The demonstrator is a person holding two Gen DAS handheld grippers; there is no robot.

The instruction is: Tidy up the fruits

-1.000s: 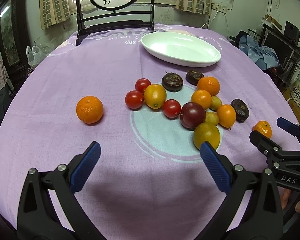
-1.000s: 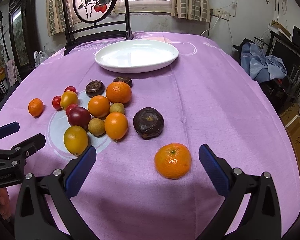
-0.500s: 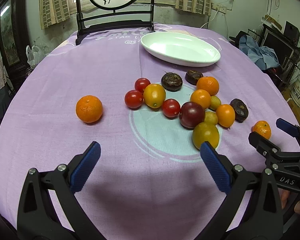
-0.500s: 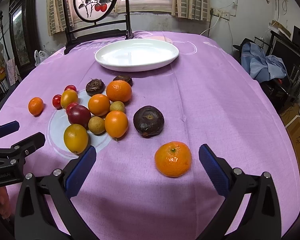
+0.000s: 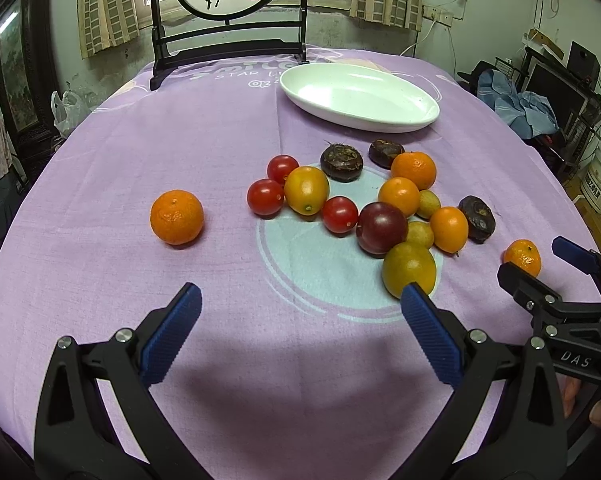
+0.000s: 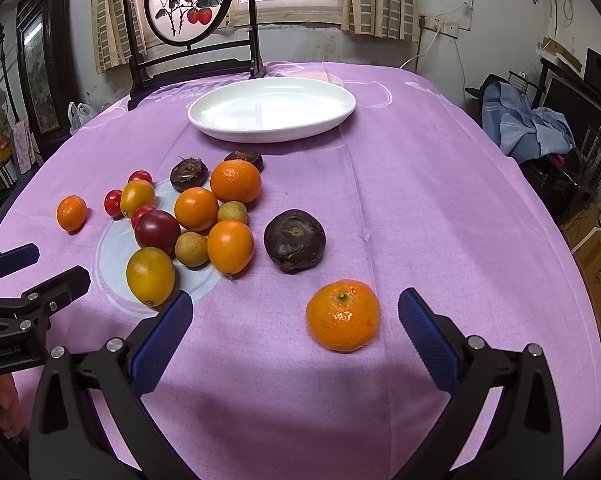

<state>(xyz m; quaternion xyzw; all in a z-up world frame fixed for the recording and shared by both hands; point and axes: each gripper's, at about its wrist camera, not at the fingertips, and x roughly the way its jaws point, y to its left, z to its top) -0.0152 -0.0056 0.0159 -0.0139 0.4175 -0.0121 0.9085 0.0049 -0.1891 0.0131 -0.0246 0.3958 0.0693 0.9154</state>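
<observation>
Fruits lie loose on the purple tablecloth (image 5: 180, 140), most of them bunched over its pale blue ring print, none in the white plate (image 5: 420, 118). Plate sits at 12 o'clock beyond the bunch in both wrist views.

Left gripper (image 5: 300, 322): my fingers are spread wide, blue pads (image 5: 172, 334) facing each other, nothing between them but cloth. They hold nothing. The right pad's tip overlaps the yellow-green citrus (image 5: 408, 268) in the left wrist view; I cannot tell whether it touches. A lone mandarin (image 5: 176, 217) sits at 11 o'clock from this gripper, well apart from the bunch.

Right gripper (image 6: 296, 326): fingers likewise spread wide, nothing gripped. A second mandarin (image 6: 343, 315) sits on the cloth just ahead, nearer the right-hand pad (image 6: 428, 340), with clear cloth on either side of it. No contact visible.

Bunch contents, from the right wrist view: dark wrinkled fruit (image 6: 294, 240) at 12 o'clock from the right gripper, by itself at the edge of the bunch; orange kumquat-shaped fruit (image 6: 230, 246) just beside it at its 9 o'clock; dark red plum (image 6: 157, 232) touching its neighbours; three cherry tomatoes (image 5: 265, 197) on the far left side; two more dark wrinkled fruits nearest the plate.

Each gripper shows at the other's view edge, low over the cloth.
</observation>
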